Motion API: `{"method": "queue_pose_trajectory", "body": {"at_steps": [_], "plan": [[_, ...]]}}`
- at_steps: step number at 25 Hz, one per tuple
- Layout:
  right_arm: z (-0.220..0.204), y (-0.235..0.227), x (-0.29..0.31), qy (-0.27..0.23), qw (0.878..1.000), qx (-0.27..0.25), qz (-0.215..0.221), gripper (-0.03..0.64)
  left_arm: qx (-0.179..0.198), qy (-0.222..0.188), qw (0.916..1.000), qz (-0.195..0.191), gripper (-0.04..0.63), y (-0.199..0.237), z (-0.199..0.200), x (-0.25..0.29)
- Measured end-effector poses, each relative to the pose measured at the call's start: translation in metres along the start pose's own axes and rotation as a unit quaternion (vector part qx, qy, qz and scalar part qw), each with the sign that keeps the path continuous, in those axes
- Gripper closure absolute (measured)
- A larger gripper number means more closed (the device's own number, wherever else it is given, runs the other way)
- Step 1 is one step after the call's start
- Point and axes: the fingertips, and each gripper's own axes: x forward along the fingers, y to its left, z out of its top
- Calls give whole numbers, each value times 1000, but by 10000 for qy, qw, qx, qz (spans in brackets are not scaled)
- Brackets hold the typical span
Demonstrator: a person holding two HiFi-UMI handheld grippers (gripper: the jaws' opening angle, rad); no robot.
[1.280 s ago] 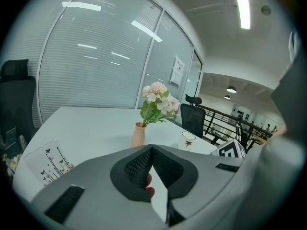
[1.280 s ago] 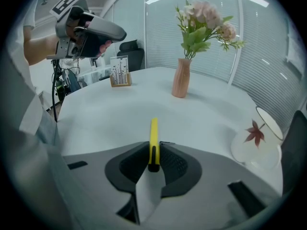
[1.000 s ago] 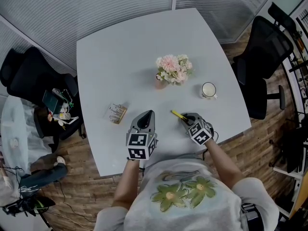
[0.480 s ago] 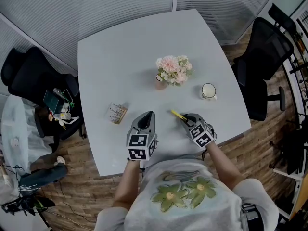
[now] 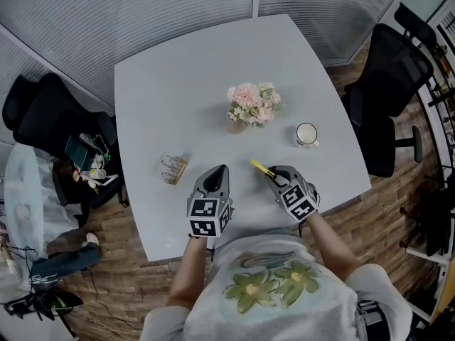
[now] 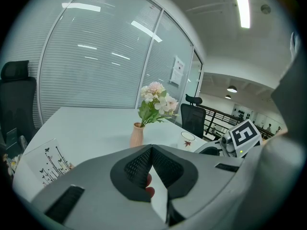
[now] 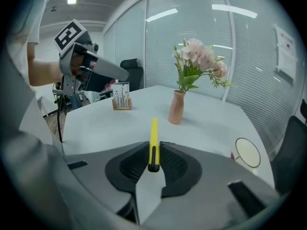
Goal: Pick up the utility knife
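Note:
The utility knife (image 5: pixel 260 168) is slim and yellow with a black end. My right gripper (image 5: pixel 273 177) is shut on it, near the table's front right edge. In the right gripper view the knife (image 7: pixel 153 137) sticks out forward between the black pads, held a little above the white table (image 7: pixel 100 128). My left gripper (image 5: pixel 216 172) hovers to the left of it over the front edge, jaws closed together with nothing in them. The left gripper view shows its pads (image 6: pixel 139 164) meeting at the tips.
A small vase of pink flowers (image 5: pixel 250 105) stands mid-table, with a white mug (image 5: pixel 308 133) to its right. A wooden card holder (image 5: pixel 172 168) sits at the front left. Black office chairs (image 5: pixel 389 84) flank the table, and clutter lies on the floor at the left (image 5: pixel 85 163).
My right gripper has risen slightly with the knife in it, and the knife's tip has lifted off the table. The left gripper has stayed where it was.

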Motion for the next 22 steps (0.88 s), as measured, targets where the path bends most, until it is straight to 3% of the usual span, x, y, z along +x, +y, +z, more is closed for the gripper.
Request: {"method": "queue_pose_trajectory", "body": {"at_steps": [22], "plan": [[69, 10, -37, -638, 9964, -525, -207, 549, 51, -40, 10000, -42, 594, -5, 3, -7]]}}
